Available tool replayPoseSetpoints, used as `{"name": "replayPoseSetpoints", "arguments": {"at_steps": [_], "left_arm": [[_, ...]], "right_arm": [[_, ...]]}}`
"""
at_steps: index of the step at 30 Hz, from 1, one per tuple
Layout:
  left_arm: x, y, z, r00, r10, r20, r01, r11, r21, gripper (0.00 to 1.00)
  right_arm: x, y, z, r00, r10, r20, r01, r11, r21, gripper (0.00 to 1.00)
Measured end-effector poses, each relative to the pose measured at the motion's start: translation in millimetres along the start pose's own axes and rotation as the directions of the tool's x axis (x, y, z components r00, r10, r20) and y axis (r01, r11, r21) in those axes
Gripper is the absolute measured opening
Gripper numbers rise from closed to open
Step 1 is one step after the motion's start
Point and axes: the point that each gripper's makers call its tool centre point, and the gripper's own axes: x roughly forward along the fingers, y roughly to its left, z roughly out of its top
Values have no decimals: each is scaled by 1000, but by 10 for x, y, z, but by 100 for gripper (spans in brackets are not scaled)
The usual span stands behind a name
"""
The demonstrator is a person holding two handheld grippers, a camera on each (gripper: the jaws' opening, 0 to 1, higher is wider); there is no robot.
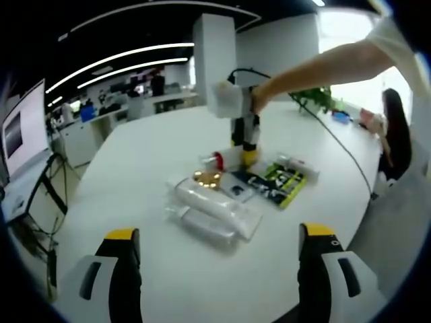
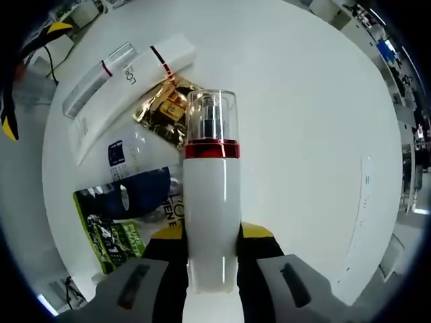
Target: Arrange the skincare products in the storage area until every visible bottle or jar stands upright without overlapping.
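A white pump bottle (image 2: 210,202) with a red band and a clear cap sticks out forward between the jaws of my right gripper (image 2: 212,252), which is shut on its body. In the left gripper view the same bottle (image 1: 217,160) shows at the tips of the right gripper (image 1: 245,145), held by a person's arm over the middle of the white table (image 1: 135,155). Two white tubes (image 2: 128,70) lie flat beside a gold sachet (image 2: 165,101) and a clear bottle with a blue label (image 2: 126,156). My left gripper (image 1: 219,259) is open, nearer the table's edge, nothing between its fingers.
A dark blue packet (image 2: 138,195) and a green packet (image 2: 111,235) lie flat by the pile; the green packet (image 1: 286,183) lies right of the white tubes (image 1: 212,208). A black cable (image 1: 340,145) crosses the table. A person (image 1: 396,134) sits at the right. A monitor (image 1: 23,128) stands at the left.
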Motion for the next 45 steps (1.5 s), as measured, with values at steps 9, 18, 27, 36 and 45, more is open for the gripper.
{"name": "replayPoseSetpoints", "arguments": {"at_steps": [9, 18, 27, 36, 45], "left_arm": [[-1, 10, 22, 1000, 2, 10, -2, 1000, 5, 91], [5, 14, 22, 1000, -4, 13, 4, 1000, 5, 91], [5, -14, 33, 1000, -14, 15, 14, 1000, 8, 90], [2, -32, 40, 1000, -21, 18, 21, 1000, 1, 90], [-1, -54, 48, 999, -31, 19, 31, 1000, -3, 90]], "right_arm": [[-50, 6, -42, 996, -41, 77, 38, 998, 42, 25], [-150, -29, -40, 985, -77, 156, 63, 994, 92, 25], [-168, 125, -65, 968, 30, 250, -118, 931, 344, 24], [-196, 196, -98, 942, 87, 325, -250, 827, 504, 24], [-187, 376, -39, 881, 155, 446, -424, 677, 601, 24]]}}
